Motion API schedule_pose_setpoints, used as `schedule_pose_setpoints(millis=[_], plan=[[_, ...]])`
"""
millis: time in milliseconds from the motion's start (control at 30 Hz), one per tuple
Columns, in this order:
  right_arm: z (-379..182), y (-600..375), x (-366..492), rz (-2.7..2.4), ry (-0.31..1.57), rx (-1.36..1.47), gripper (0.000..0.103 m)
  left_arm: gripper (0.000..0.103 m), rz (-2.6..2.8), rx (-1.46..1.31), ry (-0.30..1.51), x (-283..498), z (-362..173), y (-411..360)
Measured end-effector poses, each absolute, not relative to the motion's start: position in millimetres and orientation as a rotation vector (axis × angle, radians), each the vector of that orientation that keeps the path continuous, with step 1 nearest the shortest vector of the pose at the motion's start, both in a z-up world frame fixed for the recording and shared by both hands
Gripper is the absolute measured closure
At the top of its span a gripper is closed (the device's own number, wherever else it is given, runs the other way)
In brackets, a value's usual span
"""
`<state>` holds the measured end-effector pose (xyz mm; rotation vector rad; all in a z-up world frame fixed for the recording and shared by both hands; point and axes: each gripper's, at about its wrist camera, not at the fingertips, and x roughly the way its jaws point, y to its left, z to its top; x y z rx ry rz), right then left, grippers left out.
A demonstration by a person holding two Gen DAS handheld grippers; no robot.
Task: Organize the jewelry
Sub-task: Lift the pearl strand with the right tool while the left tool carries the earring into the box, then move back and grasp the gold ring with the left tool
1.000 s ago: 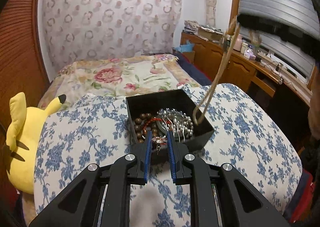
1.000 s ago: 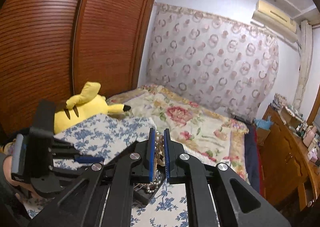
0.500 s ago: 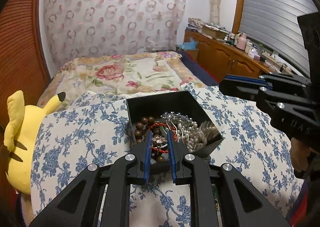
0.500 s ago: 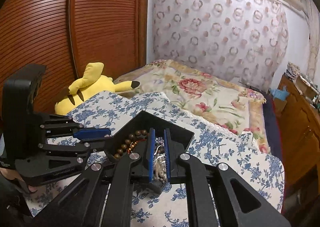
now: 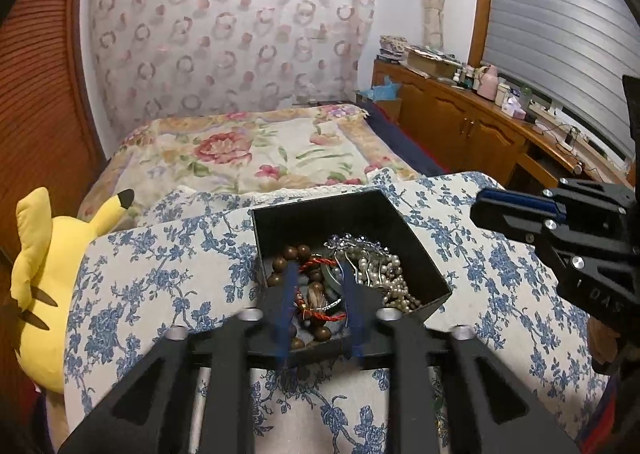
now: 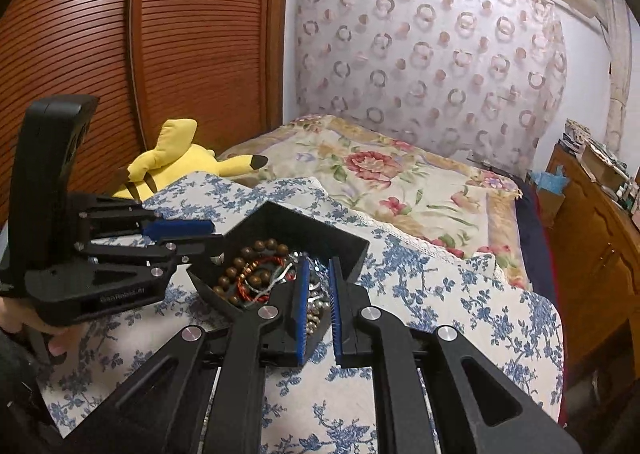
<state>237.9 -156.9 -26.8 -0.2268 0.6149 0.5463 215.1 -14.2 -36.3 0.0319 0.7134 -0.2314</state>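
Note:
A black box [image 5: 320,202] sits on the blue-flowered cushion [image 5: 160,286]. It holds brown wooden beads [image 5: 296,254], a red cord [image 5: 318,264] and a pearl string [image 5: 384,274]. My left gripper [image 5: 317,268] hangs over the box's near corner, blurred, its jaws opening. A small charm [image 5: 316,300] on the red cord lies between them, and the pads do not press it. My right gripper [image 6: 318,260] is shut and empty, its tips over the box [image 6: 320,230] and the beads [image 6: 240,266]. From the left wrist it shows at the right [image 5: 480,206].
A yellow plush toy [image 5: 40,274] lies at the cushion's left edge. Behind the cushion is a bed with a flowered cover [image 5: 248,154]. A wooden cabinet [image 5: 460,122] with small items runs along the right wall. Slatted wardrobe doors [image 6: 180,34] stand at the left.
The left jaws have spread apart and released the charm into the box. The right gripper, which dangled a beige strand into the box, let it go and came down beside the box.

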Motion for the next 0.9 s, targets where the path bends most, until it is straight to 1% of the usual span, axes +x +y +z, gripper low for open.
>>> schedule_pose_setpoints(millis=[33, 100, 167, 233, 333, 400, 467, 500, 567, 633, 667, 700, 900], plan=[[-28, -159, 237, 0.544, 0.616, -0.222, 0.092, 0.054, -0.227, 0.034, 0.709, 214, -36, -14], [-31, -164, 236, 0.542, 0.62, -0.209, 0.092, 0.045, -0.224, 0.036, 0.701, 213, -35, -15], [-34, -169, 235, 0.535, 0.621, -0.201, 0.092, 0.043, -0.215, 0.04, 0.702, 212, -36, -15], [-38, -173, 232, 0.533, 0.624, -0.193, 0.092, 0.034, -0.209, 0.042, 0.694, 209, -35, -15], [-43, -178, 226, 0.535, 0.629, -0.185, 0.092, 0.028, -0.207, 0.049, 0.686, 202, -35, -14], [-48, -180, 221, 0.54, 0.637, -0.183, 0.092, 0.028, -0.209, 0.055, 0.689, 197, -36, -15], [-53, -181, 215, 0.547, 0.645, -0.182, 0.092, 0.023, -0.21, 0.06, 0.692, 192, -37, -15], [-56, -181, 212, 0.551, 0.649, -0.181, 0.092, 0.018, -0.216, 0.061, 0.689, 188, -38, -14], [-62, -179, 204, 0.562, 0.66, -0.184, 0.092, 0.018, -0.223, 0.056, 0.69, 182, -40, -12], [-69, -177, 197, 0.576, 0.671, -0.188, 0.089, 0.018, -0.227, 0.054, 0.7, 176, -44, -10], [-73, -175, 192, 0.587, 0.681, -0.19, 0.081, 0.018, -0.229, 0.053, 0.704, 172, -46, -9], [-78, -173, 189, 0.595, 0.69, -0.195, 0.076, 0.018, -0.231, 0.053, 0.708, 169, -49, -8], [-101, -159, 175, 0.624, 0.746, -0.242, 0.076, 0.018, -0.251, 0.063, 0.755, 148, -70, -5]])
